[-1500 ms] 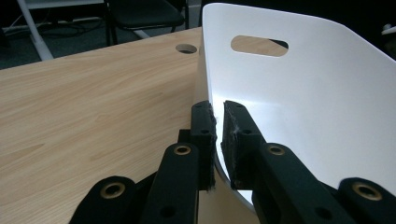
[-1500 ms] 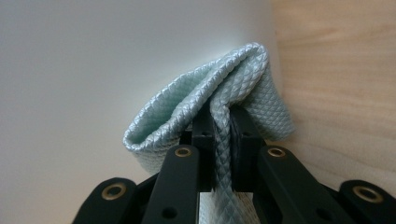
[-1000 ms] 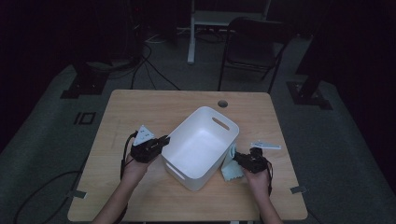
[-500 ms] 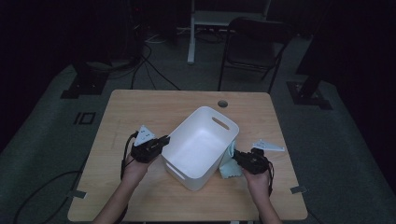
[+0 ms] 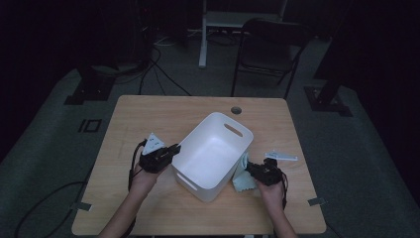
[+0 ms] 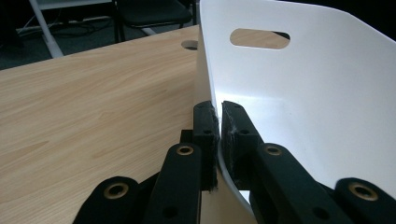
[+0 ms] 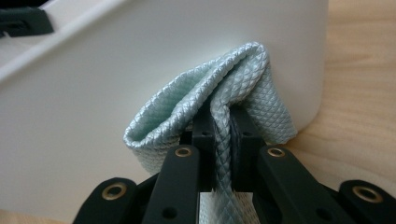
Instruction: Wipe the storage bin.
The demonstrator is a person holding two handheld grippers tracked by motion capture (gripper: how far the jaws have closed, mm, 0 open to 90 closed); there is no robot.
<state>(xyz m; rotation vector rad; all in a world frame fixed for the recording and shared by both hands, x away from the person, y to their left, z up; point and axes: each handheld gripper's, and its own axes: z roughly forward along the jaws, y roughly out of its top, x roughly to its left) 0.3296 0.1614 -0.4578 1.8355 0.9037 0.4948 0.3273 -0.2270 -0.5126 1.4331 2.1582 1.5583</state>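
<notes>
White plastic bin (image 5: pixel 213 153) near the tabletop's middle is steadied by the left gripper (image 6: pixel 217 122) clenched on its rim, while the right gripper (image 7: pixel 223 126) grasps a pale-green cloth (image 7: pixel 233 74) for wiping its outer wall.

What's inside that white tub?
Nothing that I can see: the white tub shows bare white floor and walls. The near corner of its floor is hidden by its own wall.

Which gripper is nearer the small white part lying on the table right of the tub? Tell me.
Right. The right gripper, clamped on the cloth, sits just beside the white part. The left gripper pinches the tub wall on the far side.
</notes>
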